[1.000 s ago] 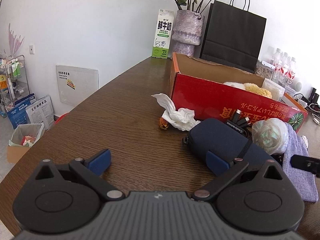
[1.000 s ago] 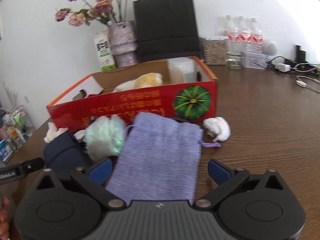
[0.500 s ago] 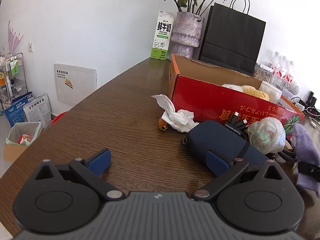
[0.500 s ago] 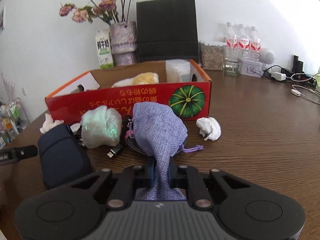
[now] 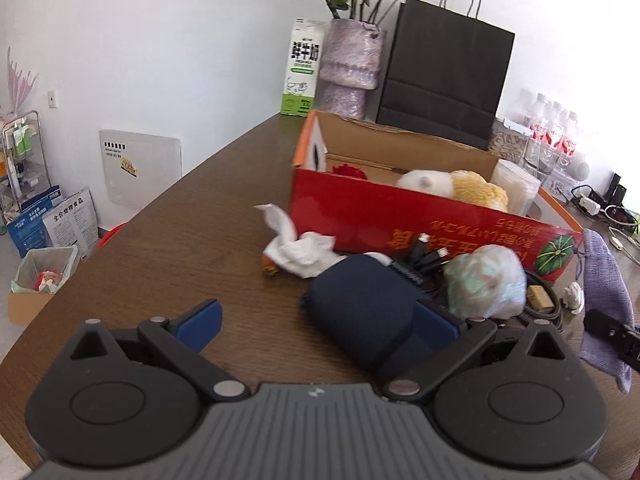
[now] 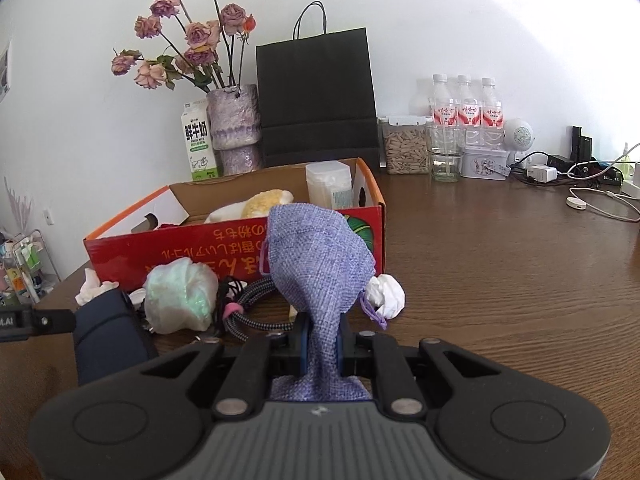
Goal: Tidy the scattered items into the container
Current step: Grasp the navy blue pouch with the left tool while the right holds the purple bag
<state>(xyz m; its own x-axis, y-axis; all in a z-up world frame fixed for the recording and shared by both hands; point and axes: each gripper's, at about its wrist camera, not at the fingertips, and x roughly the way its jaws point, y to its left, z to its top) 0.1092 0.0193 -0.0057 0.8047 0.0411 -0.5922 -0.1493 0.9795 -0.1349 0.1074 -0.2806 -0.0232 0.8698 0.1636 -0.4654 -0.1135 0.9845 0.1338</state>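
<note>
**Mia:** What is the left camera showing?

**Ben:** The left tongs (image 5: 316,320) are spread wide and holding nothing. They are hanging just over the brown surface (image 5: 172,240). The dark blue pouch (image 5: 360,312) is lying right by one blue finger. The red box (image 5: 400,220) is sitting behind it.

**Mia:** Is anything sitting in the box?

**Ben:** Yes. A white and yellow fluffy toy (image 5: 452,186) and a clear tub (image 5: 514,192) are lying inside. But lots is waiting outside. The white tissue (image 5: 296,248), the black cables (image 5: 420,258) and the shiny plastic wad (image 5: 484,280) are all lying in front of the box.

**Mia:** And the right camera?

**Ben:** The right tongs (image 6: 322,344) are squeezing tight on the purple cloth bag (image 6: 316,256). The bag is standing up off the surface, in front of the box (image 6: 180,248), not inside it.

**Mia:** What else is lying there?

**Ben:** A small white paper ball (image 6: 386,294) is sitting beside the bag. The striped cord (image 6: 256,312) is curling near the wad.

**Mia:** So the tidying is not finishing yet?

**Ben:** It looks like it is only partly going. The bag probably needs lifting over the box wall, and then the pouch, tissue, wad, cables and paper ball are waiting.
</note>
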